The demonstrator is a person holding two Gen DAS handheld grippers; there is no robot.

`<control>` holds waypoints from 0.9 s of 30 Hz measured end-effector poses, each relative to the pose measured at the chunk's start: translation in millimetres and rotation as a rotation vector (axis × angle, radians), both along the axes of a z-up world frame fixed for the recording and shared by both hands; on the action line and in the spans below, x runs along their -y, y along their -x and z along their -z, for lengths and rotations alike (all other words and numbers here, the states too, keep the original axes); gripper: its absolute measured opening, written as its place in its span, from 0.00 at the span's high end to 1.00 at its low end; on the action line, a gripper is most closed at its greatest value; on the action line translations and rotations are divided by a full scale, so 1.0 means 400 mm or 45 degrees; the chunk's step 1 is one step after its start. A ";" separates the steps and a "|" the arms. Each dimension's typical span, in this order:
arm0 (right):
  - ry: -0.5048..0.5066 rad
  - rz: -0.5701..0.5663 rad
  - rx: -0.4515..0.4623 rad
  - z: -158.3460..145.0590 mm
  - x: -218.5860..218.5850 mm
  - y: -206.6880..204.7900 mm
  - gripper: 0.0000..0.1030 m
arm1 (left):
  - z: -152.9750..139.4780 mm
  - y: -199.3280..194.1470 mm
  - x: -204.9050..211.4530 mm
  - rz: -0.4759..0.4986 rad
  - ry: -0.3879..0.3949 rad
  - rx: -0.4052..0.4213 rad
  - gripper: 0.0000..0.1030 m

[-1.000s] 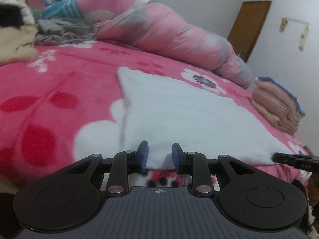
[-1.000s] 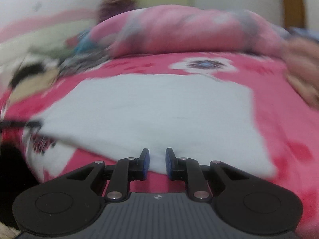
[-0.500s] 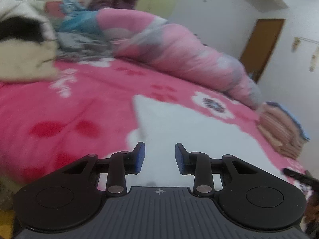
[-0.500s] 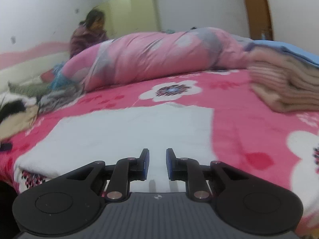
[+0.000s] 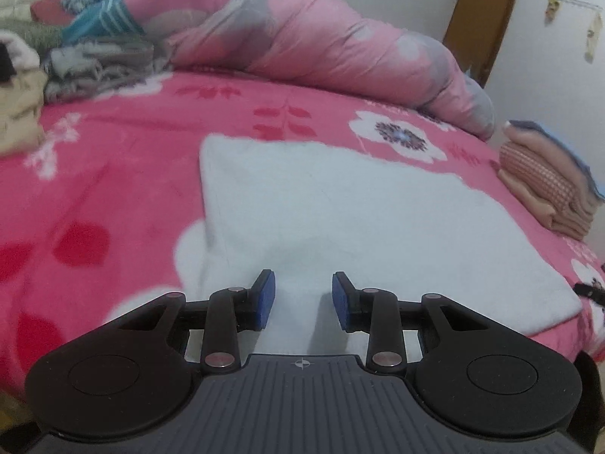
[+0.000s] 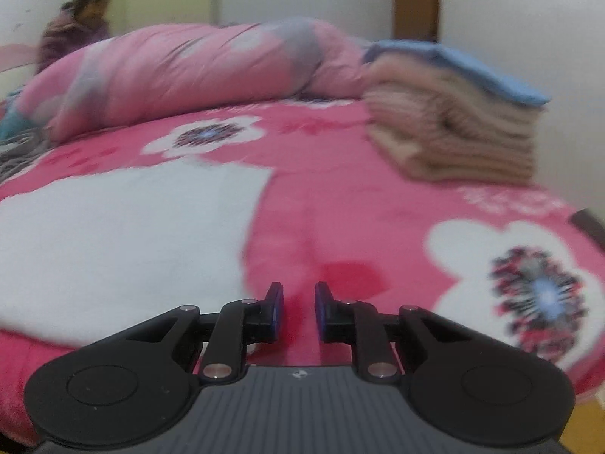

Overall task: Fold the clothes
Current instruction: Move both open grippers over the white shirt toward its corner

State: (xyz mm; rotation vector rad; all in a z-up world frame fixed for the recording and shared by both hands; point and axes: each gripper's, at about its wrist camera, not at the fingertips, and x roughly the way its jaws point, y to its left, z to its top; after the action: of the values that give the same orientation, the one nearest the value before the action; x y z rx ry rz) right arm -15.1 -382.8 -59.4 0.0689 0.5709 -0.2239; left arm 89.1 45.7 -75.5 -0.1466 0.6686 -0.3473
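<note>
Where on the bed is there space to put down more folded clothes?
One bare patch of blanket lies between the white cloth and the folded stack. Another lies left of the cloth, before the loose clothes pile. The far side is crowded by the rolled quilt.

A bed under a pink flowered blanket carries a flat white cloth near its front edge; a rolled pink quilt lies along the far side; folded towels are stacked at right; loose clothes are heaped far left.
</note>
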 end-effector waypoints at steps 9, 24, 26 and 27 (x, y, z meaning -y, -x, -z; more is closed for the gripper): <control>0.005 -0.343 -0.035 0.021 -0.157 -0.144 0.82 | 0.020 -0.091 0.090 0.007 -0.065 -0.014 0.68; -0.164 -0.538 -0.070 -0.048 -0.054 -0.341 0.80 | -0.027 -0.197 0.187 0.076 -0.299 0.066 0.68; -0.123 -0.642 -0.114 -0.038 -0.099 -0.388 0.80 | -0.005 -0.223 0.217 0.086 -0.346 0.038 0.68; -0.090 -0.682 -0.135 -0.028 -0.116 -0.411 0.80 | 0.006 -0.236 0.230 0.088 -0.369 0.023 0.68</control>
State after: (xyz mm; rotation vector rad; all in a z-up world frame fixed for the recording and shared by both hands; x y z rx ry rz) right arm 149.4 -336.4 -48.1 -0.0286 0.6819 0.3151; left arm 183.6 -46.4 -77.9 0.1553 0.7002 -0.3139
